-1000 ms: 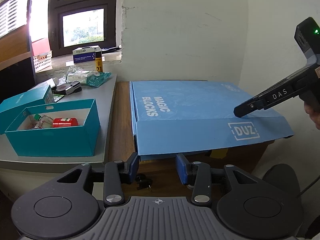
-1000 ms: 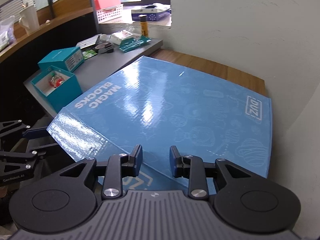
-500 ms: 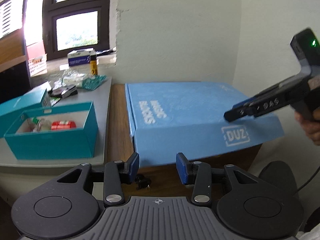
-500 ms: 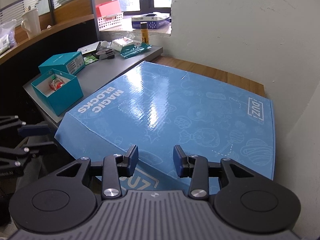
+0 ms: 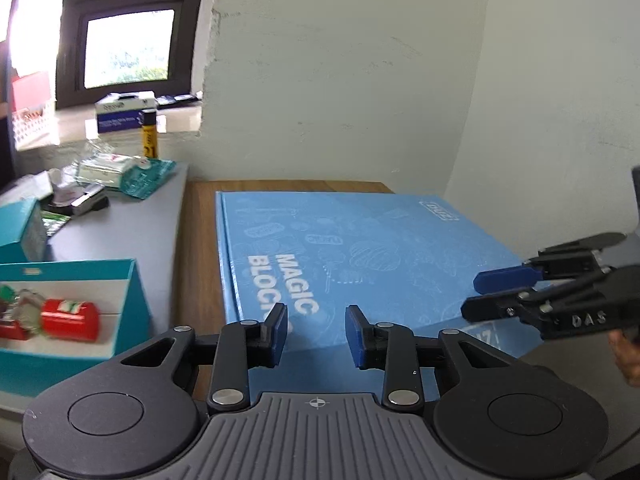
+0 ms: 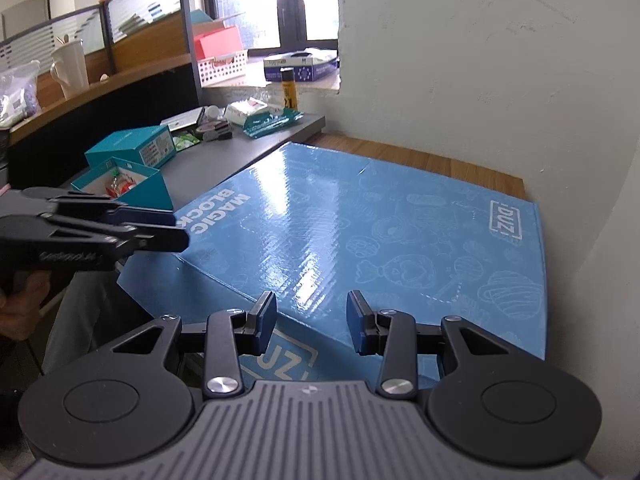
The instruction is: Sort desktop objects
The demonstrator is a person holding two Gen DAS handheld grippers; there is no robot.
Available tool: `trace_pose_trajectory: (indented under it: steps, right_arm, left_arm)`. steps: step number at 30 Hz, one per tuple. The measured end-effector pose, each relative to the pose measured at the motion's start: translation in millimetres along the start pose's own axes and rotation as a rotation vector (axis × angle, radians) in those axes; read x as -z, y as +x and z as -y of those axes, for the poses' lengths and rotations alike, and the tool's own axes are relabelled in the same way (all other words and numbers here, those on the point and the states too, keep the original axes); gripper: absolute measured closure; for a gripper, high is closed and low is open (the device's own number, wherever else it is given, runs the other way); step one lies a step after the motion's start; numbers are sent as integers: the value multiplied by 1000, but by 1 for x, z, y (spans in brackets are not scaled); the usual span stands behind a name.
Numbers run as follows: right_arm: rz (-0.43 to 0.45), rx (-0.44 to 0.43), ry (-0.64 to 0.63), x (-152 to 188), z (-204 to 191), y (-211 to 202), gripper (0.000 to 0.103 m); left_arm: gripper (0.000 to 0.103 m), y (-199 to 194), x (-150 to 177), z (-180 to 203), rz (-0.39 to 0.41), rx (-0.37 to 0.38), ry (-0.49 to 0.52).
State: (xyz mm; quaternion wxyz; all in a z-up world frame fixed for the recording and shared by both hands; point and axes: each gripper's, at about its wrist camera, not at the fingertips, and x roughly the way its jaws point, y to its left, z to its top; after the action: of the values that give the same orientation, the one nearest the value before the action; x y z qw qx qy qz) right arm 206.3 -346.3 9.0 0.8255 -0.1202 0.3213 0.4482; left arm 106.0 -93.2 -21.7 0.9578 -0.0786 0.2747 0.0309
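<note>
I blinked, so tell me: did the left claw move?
Yes. The left claw moved in toward the blue box, and its tips now reach the lettered corner.

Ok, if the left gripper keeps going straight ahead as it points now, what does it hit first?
Most likely the blue box: the left gripper is open and aimed over its near edge, along the lid. If it clears the lid, the wall behind comes next. Height above the lid is hard to judge.

Left gripper (image 5: pixel 316 332): fingers spread apart, nothing between, pointing forward, level. Right gripper (image 6: pixel 311 324): fingers likewise parted, empty. Both held side by side, angled toward each other. Person's hand (image 6: pixel 20 300) grips left handle.
</note>
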Motion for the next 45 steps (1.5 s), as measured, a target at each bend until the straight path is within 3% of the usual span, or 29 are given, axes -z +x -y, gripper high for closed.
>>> trace_pose_trajectory:
  steps: [5,14,20,24,32,39,45]
  right_arm:
    - [47,59,34,13,12,-26,58]
    - [92,241,170,62,54,-92,55]
    - [94,290,191,98,73,-94,55]
    - [91,277,187,119,76,-78,55]
    - [172,265,194,142,82,-47,56]
    - [276,203,224,153,87,-42,82]
    - [321,192,230,154,80,-55,84]
  left_arm:
    - [68,12,-3,0,6,21,-2]
    - [68,28,-7,14,-23,-20,72]
    - [68,38,-19,14,-65,-15,23]
    - [66,44,-23,24,-86,-39,59]
    - [65,48,-27,27,-117,-52,53]
    - [65,48,-27,30,-113,-69,48]
    - [64,50,-27,30,-125,-71,47]
